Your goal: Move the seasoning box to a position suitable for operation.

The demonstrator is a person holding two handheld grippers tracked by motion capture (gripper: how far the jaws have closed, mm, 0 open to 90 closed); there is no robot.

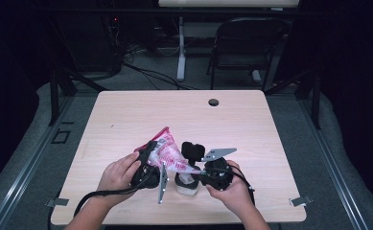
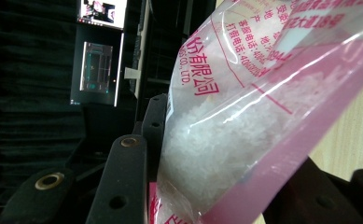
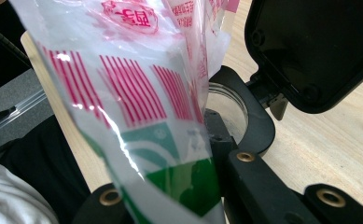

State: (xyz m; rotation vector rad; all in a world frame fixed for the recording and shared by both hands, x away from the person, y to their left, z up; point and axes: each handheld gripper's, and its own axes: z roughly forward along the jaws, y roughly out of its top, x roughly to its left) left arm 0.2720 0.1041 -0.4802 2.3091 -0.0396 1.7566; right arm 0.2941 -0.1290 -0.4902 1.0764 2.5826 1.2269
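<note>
One big wooden tabletop [image 1: 126, 120] carries everything, and the work sits near its front edge. Above that spot, two hands hold a plastic bag [image 1: 170, 154] up off the wood. Red print covers the bag and white grains sit inside it. It slants from the upper left down to the lower right.

Next comes the left gripper [image 1: 148, 165], in the person's left hand. Its black jaws are clamped on the fat, full end of the bag [image 2: 226, 140], with one jaw on each side of the plastic.

Then comes the right gripper [image 1: 208, 172], in the person's right hand. Its jaws are squeezed tight on the thin, lower end of the bag [image 3: 137, 116], where the plastic has red stripes and a green patch.

Last is a small jar [image 1: 186, 184] with a black flip lid [image 1: 192, 149]. It stands on the tabletop just under the bag's low end, and the lid is tipped up and open.
</note>
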